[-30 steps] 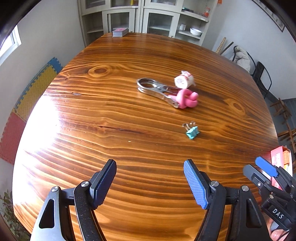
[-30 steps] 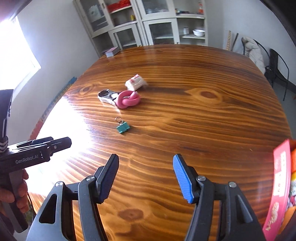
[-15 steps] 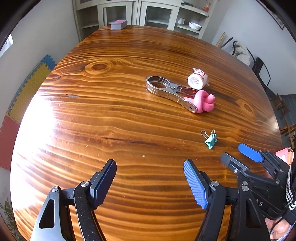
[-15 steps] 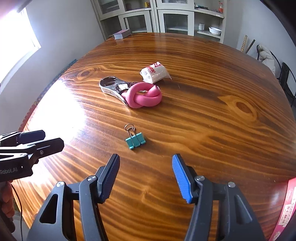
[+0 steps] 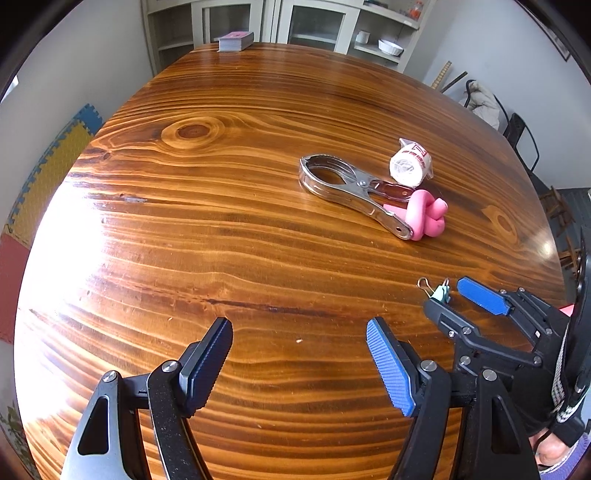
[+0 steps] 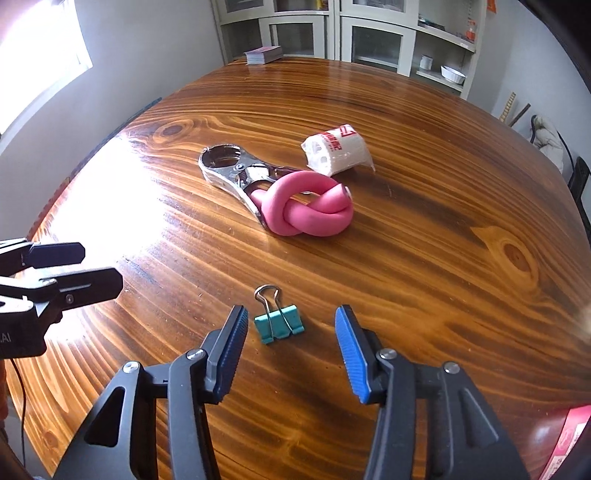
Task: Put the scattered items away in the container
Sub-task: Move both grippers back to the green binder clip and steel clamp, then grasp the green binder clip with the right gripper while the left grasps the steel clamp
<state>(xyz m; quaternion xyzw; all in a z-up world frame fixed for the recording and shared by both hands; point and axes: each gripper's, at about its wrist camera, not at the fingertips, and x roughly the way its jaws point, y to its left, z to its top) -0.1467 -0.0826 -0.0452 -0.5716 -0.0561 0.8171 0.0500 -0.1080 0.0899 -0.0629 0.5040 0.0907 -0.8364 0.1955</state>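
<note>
A teal binder clip lies on the wooden table, between the open fingers of my right gripper, untouched. It also shows in the left wrist view, partly hidden behind the right gripper. Farther off lie a pink knotted foam tube, a large metal clamp under it, and a white wrapped roll. My left gripper is open and empty over bare table. The red container's corner shows at lower right.
A stack of cards sits at the table's far edge, before glass-door cabinets. Chairs stand to the right of the table. Coloured foam mats cover the floor at left.
My right gripper has moved forward and down until the binder clip lies between its fingers. The left gripper has edged forward. Both stayed open.
</note>
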